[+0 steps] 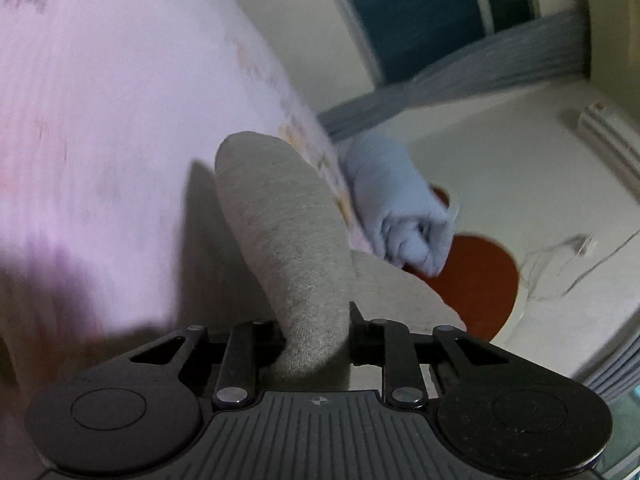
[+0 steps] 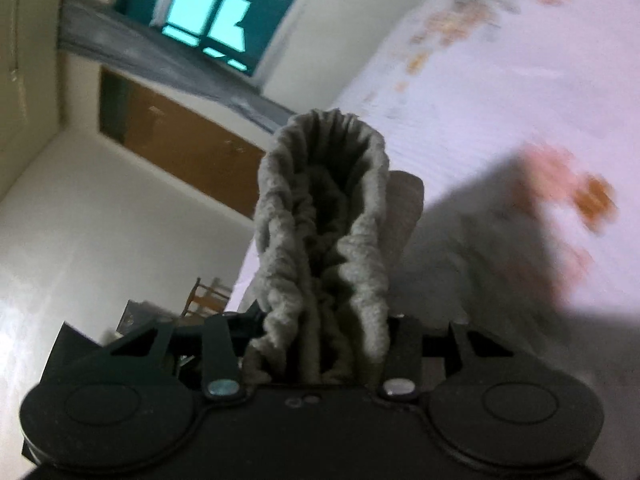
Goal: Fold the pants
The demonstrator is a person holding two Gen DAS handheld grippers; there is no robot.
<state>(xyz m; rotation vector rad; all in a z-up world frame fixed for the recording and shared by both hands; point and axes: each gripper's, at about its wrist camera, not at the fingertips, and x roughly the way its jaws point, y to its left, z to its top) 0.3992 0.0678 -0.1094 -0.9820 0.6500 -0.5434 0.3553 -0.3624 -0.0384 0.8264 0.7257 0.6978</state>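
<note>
Grey knitted fabric pants (image 1: pixel 288 240) are gripped at two places, one in each black two-finger gripper, above a bed covered in a pale pink sheet with faint orange flower print (image 1: pixel 100 120).

In the left wrist view, a smooth folded part of the pants rises from between the jaws of the left gripper (image 1: pixel 314 340) and runs away toward the far edge of the bed. The jaws are drawn in on the cloth from both sides, so the left gripper is clamped on it. A second lobe of the same grey cloth lies just right of the gripper. Beyond it, at the bed's right edge, sits a rolled pale blue cloth (image 1: pixel 400 208), partly over a round orange-red surface (image 1: pixel 480 280) on the floor side. A thin white cable (image 1: pixel 560 256) trails across the cream floor further right. The picture is blurred, so finer detail of the sheet cannot be read.

In the right wrist view, the gathered, ruffled elastic waistband end of the pants (image 2: pixel 324 240) stands up from the right gripper (image 2: pixel 320 344), bunched into folds between the jaws, which are closed on the cloth. The bed sheet (image 2: pixel 500 100) fills the right side. On the left are a cream wall, a brown wooden door (image 2: pixel 180 144), a window with a dark teal frame (image 2: pixel 224 8), and far off a small wooden chair (image 2: pixel 208 296).
</note>
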